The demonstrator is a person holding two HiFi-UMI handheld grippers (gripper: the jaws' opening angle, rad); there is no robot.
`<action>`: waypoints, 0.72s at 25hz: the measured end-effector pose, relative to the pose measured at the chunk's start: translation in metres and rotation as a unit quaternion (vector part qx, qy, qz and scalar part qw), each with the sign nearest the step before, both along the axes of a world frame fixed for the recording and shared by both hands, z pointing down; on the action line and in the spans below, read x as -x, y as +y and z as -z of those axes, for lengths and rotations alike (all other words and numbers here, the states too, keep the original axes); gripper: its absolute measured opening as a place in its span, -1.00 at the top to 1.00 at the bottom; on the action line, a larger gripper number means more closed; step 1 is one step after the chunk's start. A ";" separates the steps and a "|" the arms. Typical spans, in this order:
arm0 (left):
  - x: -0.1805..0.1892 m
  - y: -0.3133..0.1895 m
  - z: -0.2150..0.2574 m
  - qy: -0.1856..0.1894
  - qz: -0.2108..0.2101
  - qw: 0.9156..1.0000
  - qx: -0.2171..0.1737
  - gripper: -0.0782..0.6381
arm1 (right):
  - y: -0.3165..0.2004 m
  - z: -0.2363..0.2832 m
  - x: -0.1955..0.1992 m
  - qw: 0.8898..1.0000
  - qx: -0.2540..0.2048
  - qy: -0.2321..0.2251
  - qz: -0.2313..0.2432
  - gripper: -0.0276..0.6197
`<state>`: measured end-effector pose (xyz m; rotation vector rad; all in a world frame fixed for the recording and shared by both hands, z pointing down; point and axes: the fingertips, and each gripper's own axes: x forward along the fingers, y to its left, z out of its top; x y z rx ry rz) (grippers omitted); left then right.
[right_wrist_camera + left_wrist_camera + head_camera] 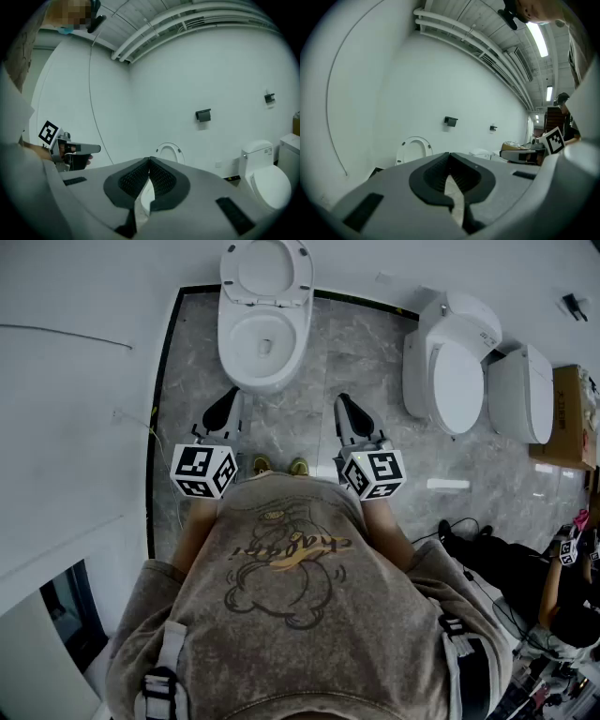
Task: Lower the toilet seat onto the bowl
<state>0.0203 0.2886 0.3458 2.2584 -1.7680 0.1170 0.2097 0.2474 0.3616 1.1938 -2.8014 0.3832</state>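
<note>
A white toilet bowl (262,348) stands ahead against the wall, its seat (266,273) raised upright. The raised seat (414,148) shows as a white ring in the left gripper view, and the seat (168,153) also appears in the right gripper view. My left gripper (225,407) is shut and empty, held low in front of the bowl's left side. My right gripper (348,411) is likewise shut and empty, right of the bowl. Both hover apart from the toilet, near my body.
A second white toilet (452,357) with lid closed stands to the right, another white unit (521,392) beside it, then a cardboard box (572,413). A person in black (525,577) crouches at right. A dark floor border (159,399) edges the marble tiles on the left.
</note>
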 end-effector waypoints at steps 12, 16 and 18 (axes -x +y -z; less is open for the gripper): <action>-0.011 -0.025 -0.012 0.004 0.007 1.000 -0.004 0.75 | -0.017 -0.018 -0.010 1.000 0.011 -0.013 0.023 0.83; -0.002 -0.049 -0.015 0.004 0.015 1.000 -0.001 0.76 | -0.037 -0.026 0.000 0.999 0.022 -0.013 0.037 0.83; 0.004 -0.064 -0.017 0.006 0.014 1.000 -0.001 0.76 | -0.051 -0.030 0.008 0.999 0.024 -0.013 0.041 0.83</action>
